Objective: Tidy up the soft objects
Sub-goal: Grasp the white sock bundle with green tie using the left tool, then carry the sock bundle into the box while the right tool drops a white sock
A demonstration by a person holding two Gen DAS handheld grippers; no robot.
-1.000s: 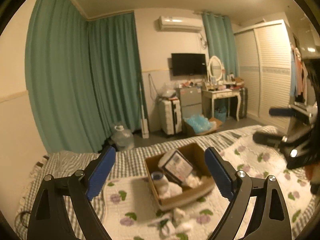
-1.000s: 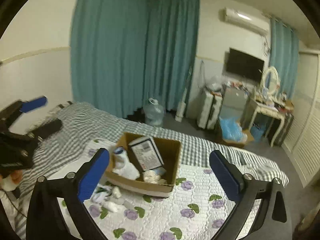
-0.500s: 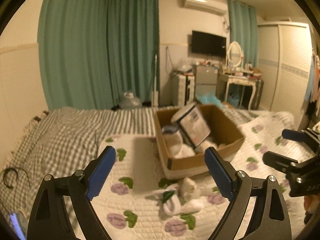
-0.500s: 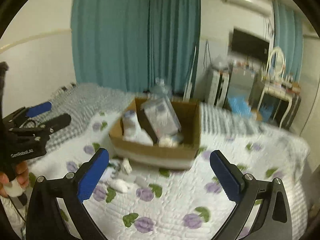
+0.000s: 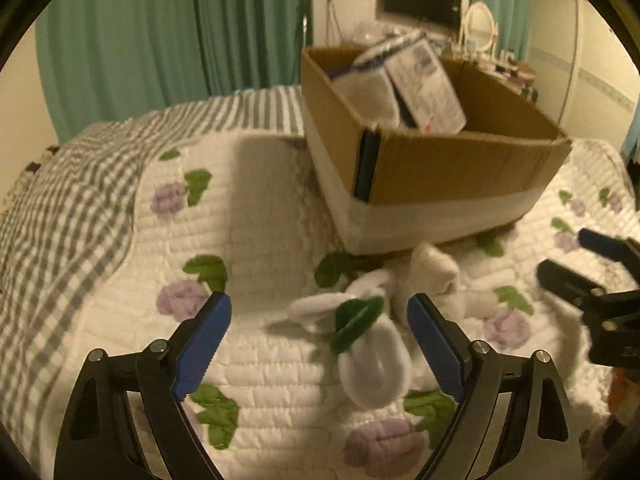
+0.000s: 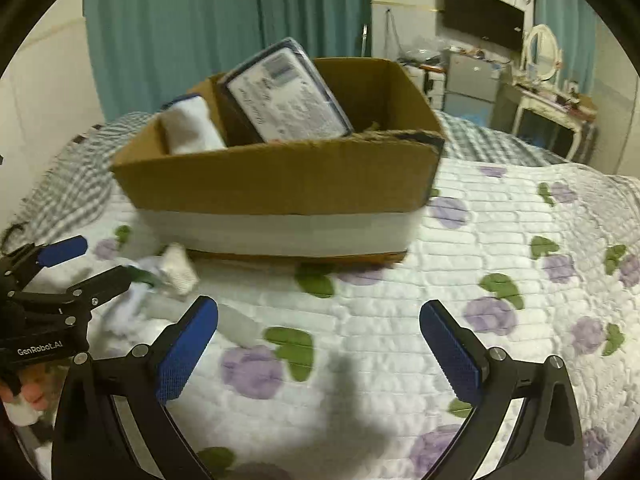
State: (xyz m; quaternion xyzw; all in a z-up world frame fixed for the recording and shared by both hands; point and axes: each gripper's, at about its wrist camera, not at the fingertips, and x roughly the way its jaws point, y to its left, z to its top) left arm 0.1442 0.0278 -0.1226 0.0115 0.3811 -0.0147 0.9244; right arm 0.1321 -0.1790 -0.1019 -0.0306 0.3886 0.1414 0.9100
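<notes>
Reaching stage: the left gripper (image 5: 320, 338), jaws closing slightly with nothing pinched, frames white socks (image 5: 372, 356) on the bed (image 5: 256, 216); right gripper (image 6: 320, 344) spread, empty. Next: grasp, carry to the cardboard box (image 5: 460, 168).

Home bedroom, quilted bed (image 6: 400, 320), curtains (image 6: 224, 24), vanity (image 6: 548, 100)

Legible text: "GenRobot.AI", white lettering on the black body of the left gripper (image 6: 64, 268), seen at the left edge of the right wrist view. In the left wrist view the same kind of marking on the right gripper (image 5: 576, 258) is cut off and unreadable. Printed label on the flat packet (image 6: 286, 96) standing in the cardboard box (image 6: 280, 184): lines of print and a barcode-like patch, too blurred to read.
</notes>
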